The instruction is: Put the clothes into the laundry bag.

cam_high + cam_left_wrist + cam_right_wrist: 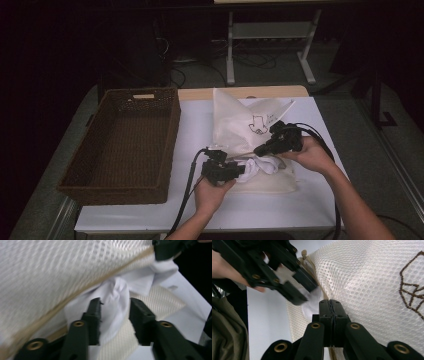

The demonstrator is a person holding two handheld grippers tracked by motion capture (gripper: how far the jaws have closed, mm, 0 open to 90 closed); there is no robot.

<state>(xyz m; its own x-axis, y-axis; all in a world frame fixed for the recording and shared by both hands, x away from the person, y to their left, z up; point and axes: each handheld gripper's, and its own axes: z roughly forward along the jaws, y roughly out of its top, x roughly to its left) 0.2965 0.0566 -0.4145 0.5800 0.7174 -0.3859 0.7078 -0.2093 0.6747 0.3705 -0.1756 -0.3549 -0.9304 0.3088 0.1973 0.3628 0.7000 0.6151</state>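
On the white surface (150,210), to the right of the woven basket (122,145), lies a cream mesh laundry bag (245,122) with a brown stitched drawing on it, and a white garment (260,165) bunches at its open mouth, partly inside and partly spilling out. The right tongs (260,149) are pressed fully together on the bag's zip edge (329,298) and lift the upper layer, so the mouth gapes. The left tongs (115,315) stand part-way open with a fold of the white garment between the jaws; in the left gripper view the fabric fills most of the gap, but the pads do not seem to squeeze it, so this reads as a loose hold at best. Both things look light and entirely limp: the mesh will sag and fold wherever it is not held, and the thin cloth will crumple and slide rather than push as a body. The mesh is grippy enough but can snag on a jaw corner. The bound zip edge is judged the best place to hold the bag, since it is firmer than open netting; the garment is best taken by a thick gathered fold near its middle, not by a single thin layer that could slip out.
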